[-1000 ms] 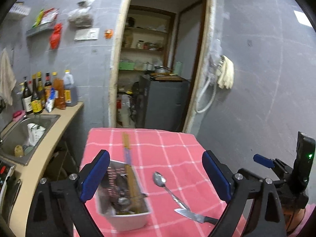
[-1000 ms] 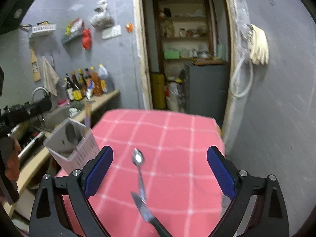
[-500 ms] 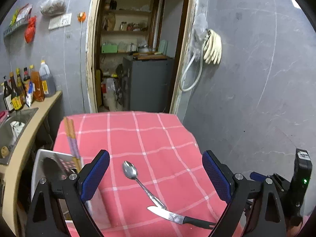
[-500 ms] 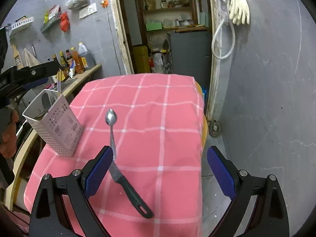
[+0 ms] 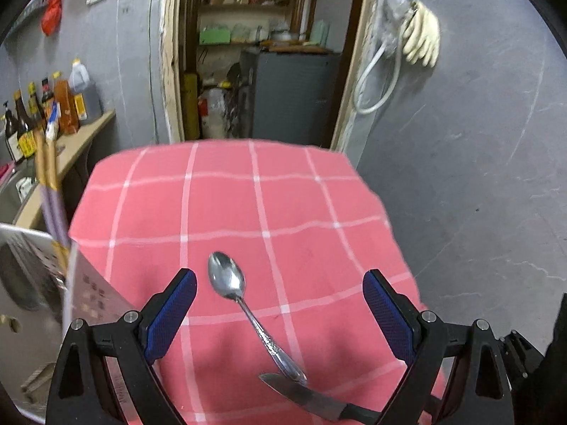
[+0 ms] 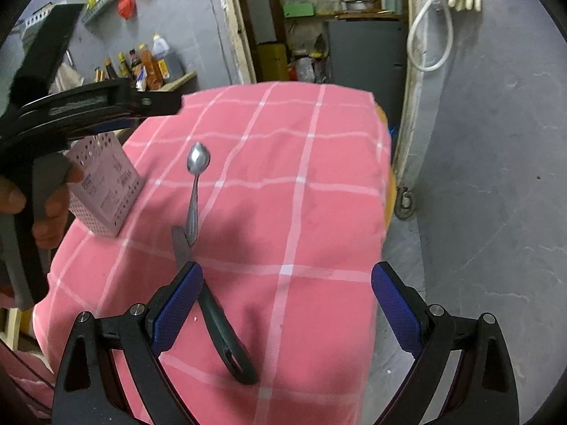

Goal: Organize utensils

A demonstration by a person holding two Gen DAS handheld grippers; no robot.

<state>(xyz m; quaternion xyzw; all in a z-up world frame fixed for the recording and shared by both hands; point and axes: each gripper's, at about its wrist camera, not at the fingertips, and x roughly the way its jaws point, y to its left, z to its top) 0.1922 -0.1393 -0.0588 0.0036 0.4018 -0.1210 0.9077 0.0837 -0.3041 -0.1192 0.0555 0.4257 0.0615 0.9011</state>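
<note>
A metal spoon (image 5: 244, 304) lies on the pink checked tablecloth (image 5: 226, 205), its handle end resting on the blade of a black-handled knife (image 5: 312, 398). My left gripper (image 5: 280, 315) is open and empty, low over the spoon. A white perforated utensil holder (image 5: 85, 301) with chopsticks (image 5: 49, 191) stands at the left. In the right wrist view the spoon (image 6: 196, 184), knife (image 6: 212, 304) and holder (image 6: 106, 187) show. My right gripper (image 6: 287, 315) is open and empty, its left finger over the knife.
A counter with bottles (image 5: 53, 106) and a sink lies left of the table. A doorway with a grey cabinet (image 5: 290, 88) is beyond. A grey wall with hanging gloves (image 5: 421, 39) stands close on the right. The left gripper's body (image 6: 71, 106) crosses the right view.
Both grippers have moved lower and closer to the table. The spoon and knife now sit between or under the fingers. The holder has slid toward the left edge of the left view.
</note>
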